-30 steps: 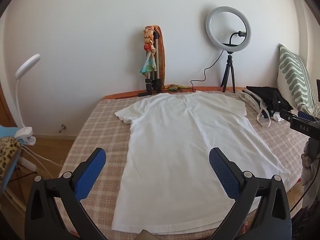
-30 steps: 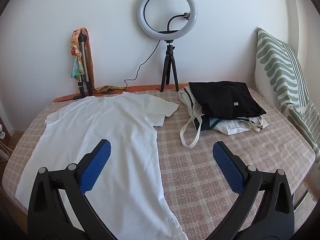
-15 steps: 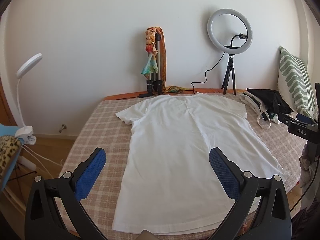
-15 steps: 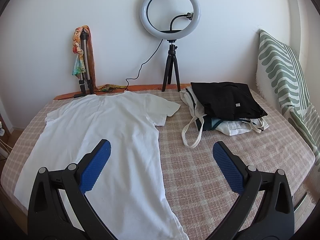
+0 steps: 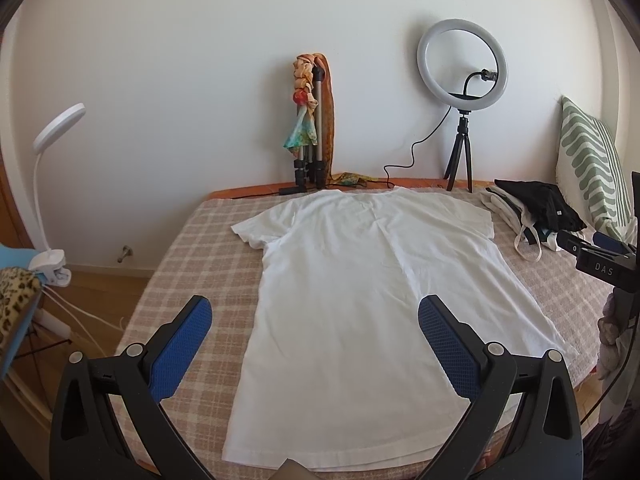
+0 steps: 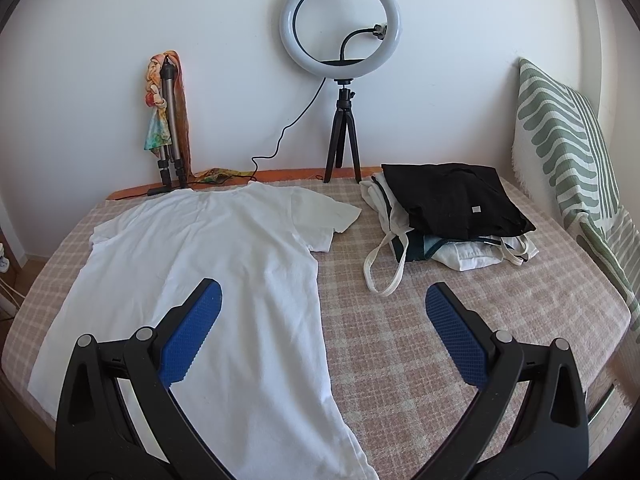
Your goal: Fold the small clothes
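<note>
A white T-shirt (image 5: 360, 288) lies spread flat on the checked bedspread (image 5: 200, 248), collar toward the wall and hem toward me. My left gripper (image 5: 314, 312) hovers open above the shirt's lower half, holding nothing. In the right wrist view the same T-shirt (image 6: 208, 264) fills the left side. My right gripper (image 6: 322, 300) is open and empty over the shirt's right edge, where cloth meets the bedspread (image 6: 420, 320). The right gripper's body (image 5: 600, 260) shows at the far right of the left wrist view.
A pile of folded clothes topped by a black garment (image 6: 452, 200) with white tote straps lies at the right. A ring light on a tripod (image 6: 340, 24), a folded tripod with a scarf (image 6: 168, 112) and a striped pillow (image 6: 568, 140) stand along the wall. A clip lamp (image 5: 52, 136) is left of the bed.
Both grippers have drawn back and risen slightly, so the shirt and bed appear a little farther off. Both stay open; the shirt has not moved.
</note>
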The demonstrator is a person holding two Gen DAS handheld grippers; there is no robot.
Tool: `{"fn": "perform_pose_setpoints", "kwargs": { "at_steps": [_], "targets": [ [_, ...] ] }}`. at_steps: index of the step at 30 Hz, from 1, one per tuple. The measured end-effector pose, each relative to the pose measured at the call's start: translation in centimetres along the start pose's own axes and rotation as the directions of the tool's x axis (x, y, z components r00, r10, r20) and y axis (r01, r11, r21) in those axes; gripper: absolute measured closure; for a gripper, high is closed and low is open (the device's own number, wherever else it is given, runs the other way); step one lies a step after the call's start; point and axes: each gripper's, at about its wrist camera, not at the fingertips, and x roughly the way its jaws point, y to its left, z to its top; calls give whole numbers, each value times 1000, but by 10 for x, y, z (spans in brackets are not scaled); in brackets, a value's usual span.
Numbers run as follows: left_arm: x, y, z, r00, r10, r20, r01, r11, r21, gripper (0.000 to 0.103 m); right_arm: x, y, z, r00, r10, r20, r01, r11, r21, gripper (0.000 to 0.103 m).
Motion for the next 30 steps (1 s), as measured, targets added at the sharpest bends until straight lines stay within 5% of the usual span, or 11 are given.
{"fn": "perform_pose_setpoints", "kwargs": {
  "at_steps": [30],
  "targets": [
    [-1,-2,-5,1000,4,5,-4,1000,-8,0,6,1,-3,1000,4,-12,-4,1000,2,0]
  ]
}}
